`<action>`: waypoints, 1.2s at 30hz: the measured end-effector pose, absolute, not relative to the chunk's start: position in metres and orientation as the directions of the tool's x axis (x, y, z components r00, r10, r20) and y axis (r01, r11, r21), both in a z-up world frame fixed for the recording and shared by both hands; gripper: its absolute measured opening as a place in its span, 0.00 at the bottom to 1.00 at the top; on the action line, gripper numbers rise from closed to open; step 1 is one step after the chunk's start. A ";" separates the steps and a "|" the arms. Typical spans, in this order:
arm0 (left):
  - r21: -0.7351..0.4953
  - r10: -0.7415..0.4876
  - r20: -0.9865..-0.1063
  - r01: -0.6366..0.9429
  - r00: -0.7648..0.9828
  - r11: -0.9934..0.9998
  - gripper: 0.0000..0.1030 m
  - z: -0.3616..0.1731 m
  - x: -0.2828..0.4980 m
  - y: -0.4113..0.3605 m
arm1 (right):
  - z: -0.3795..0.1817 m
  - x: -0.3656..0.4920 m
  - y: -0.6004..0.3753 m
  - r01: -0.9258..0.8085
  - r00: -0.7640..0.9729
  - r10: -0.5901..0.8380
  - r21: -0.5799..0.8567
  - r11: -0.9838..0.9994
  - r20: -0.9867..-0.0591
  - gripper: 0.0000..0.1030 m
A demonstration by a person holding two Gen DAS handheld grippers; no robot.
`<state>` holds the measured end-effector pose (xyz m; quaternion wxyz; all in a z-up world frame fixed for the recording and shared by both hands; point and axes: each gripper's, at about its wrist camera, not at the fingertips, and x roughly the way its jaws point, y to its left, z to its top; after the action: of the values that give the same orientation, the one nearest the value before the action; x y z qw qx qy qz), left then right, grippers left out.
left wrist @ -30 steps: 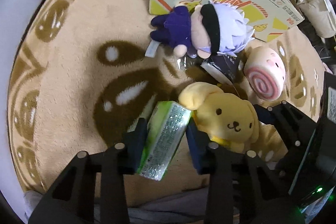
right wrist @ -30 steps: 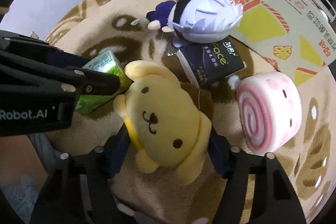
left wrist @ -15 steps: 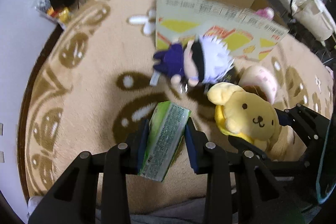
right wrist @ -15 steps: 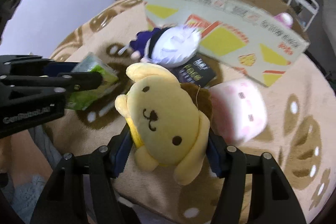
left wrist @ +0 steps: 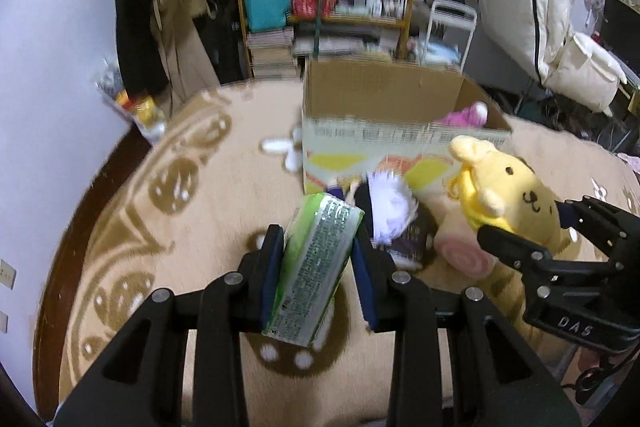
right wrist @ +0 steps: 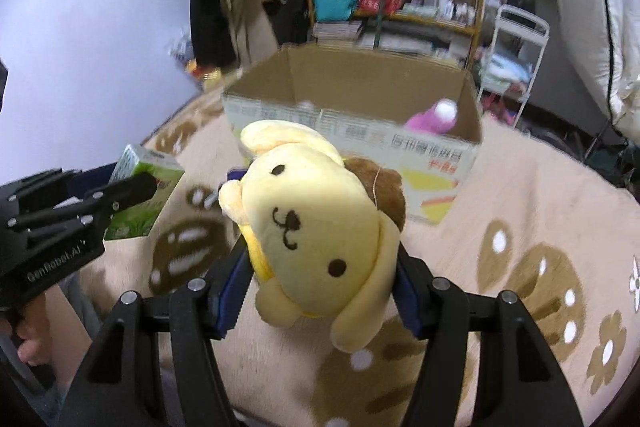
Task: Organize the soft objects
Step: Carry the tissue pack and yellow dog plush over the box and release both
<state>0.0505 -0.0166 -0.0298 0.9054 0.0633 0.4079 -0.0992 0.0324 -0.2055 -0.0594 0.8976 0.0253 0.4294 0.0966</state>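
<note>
Two plushies (left wrist: pixel 404 223) before cardboard box (left wrist: pixel 384 95)

Green pack (left wrist: pixel 316 267): glossy plastic wrap. Yellow dog plush (right wrist: pixel 316 243): soft matt fabric. Box (left wrist: pixel 384 99): plain matt cardboard. Blanket (left wrist: pixel 208 195): fuzzy fleece.

A tan blanket (left wrist: pixel 224 211) carries a cardboard box (left wrist: pixel 360 143); a doll (left wrist: pixel 384 207) and pink roll (left wrist: pixel 460 251) lie before the box.
</note>
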 end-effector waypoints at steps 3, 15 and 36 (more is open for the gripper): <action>0.042 -0.137 -0.700 0.232 0.701 0.972 0.31 -0.019 0.046 -0.019 | -0.045 0.030 -0.207 -0.149 0.671 0.179 0.105 0.983 -0.720 0.64; 0.092 -0.173 -0.505 0.252 0.845 0.963 0.32 0.030 0.041 -0.034 | -0.007 0.040 -0.233 -0.104 0.777 0.185 0.167 0.980 -0.602 0.64; 0.146 -0.190 -0.372 0.260 0.908 0.955 0.32 0.055 0.118 -0.071 | 0.025 0.116 -0.263 -0.072 0.858 0.114 0.102 0.992 -0.501 0.64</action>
<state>0.1178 -0.0707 0.0554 0.9721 0.0964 0.1799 -0.1158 0.1165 -0.2632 0.0250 0.9629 0.0400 0.2623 0.0484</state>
